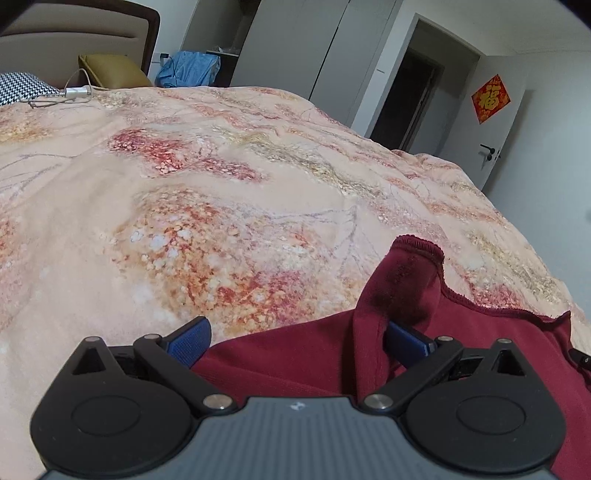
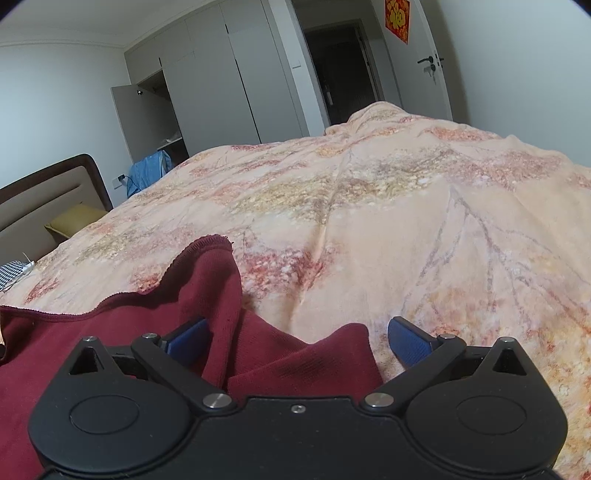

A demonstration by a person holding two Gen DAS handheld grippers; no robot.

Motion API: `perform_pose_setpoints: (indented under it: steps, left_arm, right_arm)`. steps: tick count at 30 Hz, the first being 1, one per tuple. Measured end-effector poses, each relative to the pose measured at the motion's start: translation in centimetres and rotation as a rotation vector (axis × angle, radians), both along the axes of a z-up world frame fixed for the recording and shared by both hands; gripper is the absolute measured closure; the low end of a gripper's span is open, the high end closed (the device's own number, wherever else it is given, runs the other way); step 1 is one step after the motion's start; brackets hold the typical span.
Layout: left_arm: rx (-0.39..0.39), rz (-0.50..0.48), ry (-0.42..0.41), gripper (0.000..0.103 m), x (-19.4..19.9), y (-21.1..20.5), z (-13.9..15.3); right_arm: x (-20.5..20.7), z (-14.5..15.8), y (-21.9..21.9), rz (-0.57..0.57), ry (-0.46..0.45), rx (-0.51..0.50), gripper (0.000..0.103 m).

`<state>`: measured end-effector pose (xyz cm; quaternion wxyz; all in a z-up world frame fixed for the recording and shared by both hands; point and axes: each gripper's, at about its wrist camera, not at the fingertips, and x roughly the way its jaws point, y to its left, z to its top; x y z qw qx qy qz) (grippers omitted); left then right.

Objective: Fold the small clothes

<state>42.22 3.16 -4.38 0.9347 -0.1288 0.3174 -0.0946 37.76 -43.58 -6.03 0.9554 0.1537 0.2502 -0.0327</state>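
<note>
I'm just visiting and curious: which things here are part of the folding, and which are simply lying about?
Part of the job:
- dark red garment
- left gripper
- right gripper
- floral blanket, the work surface

Lying about:
- mustard pillow
- blue cloth
- cable
- red door decoration

The left gripper (image 1: 297, 341) sits low over a bed with a peach floral blanket (image 1: 207, 192), its jaws wide apart. A dark red garment (image 1: 295, 362) lies between the blue pads (image 1: 188, 341); one fold stands up against the right pad. Farther back are a headboard (image 1: 74, 33), a yellow pillow (image 1: 110, 72), a cable (image 1: 70, 92), blue cloth (image 1: 188, 70), a wardrobe (image 1: 295, 44) and a door (image 1: 506, 122) with a red decoration (image 1: 490, 98).
</note>
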Motion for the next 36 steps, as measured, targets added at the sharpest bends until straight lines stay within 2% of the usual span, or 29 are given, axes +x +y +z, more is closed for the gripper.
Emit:
perform_pose_setpoints:
  steps: [4,13,16,19,21,23,28,30,33,36]
  left_arm:
    - [0.025,0.000,-0.008,0.000,-0.1,-0.5,-0.1]
    - [0.013,-0.001,-0.027,0.000,-0.2,-0.3,-0.3]
    - [-0.026,-0.006,-0.054,0.000,-0.7,0.2,-0.4]
    - [-0.111,-0.024,-0.134,0.000,-1.8,1.2,-0.4]
    - [-0.128,-0.038,-0.168,0.000,-2.3,1.3,-0.2]
    - [-0.080,-0.046,-0.151,0.000,-2.1,0.5,0.0]
    - [0.127,-0.061,-0.044,0.000,-0.2,-2.6,-0.1]
    - [0.177,-0.067,-0.011,0.000,0.5,-3.4,-0.3]
    - [0.166,-0.067,0.002,0.000,0.8,-3.2,-0.5]
    - [0.105,-0.062,0.003,0.000,0.7,-2.2,-0.7]
  right_arm:
    - [-0.2,-0.2,-0.1,0.000,-0.012,0.007,0.000]
    - [-0.4,-0.4,-0.2,-0.001,-0.029,0.016,0.000]
    - [-0.5,-0.4,-0.2,-0.001,-0.031,0.018,0.000]
    - [-0.6,-0.4,-0.3,0.000,-0.037,0.026,0.000]
    - [-0.6,-0.4,-0.4,0.000,-0.041,0.032,0.000]
    - [-0.7,-0.4,-0.4,0.001,-0.042,0.033,0.000]
    - [-0.7,-0.5,-0.5,0.006,-0.049,0.036,0.000]
    - [-1.1,-0.6,-0.7,0.040,-0.085,0.067,0.000]
    - [-1.6,-0.6,-1.4,0.064,-0.121,0.124,0.000]
    - [-1.4,-0.5,-1.0,0.059,-0.104,0.105,0.000]
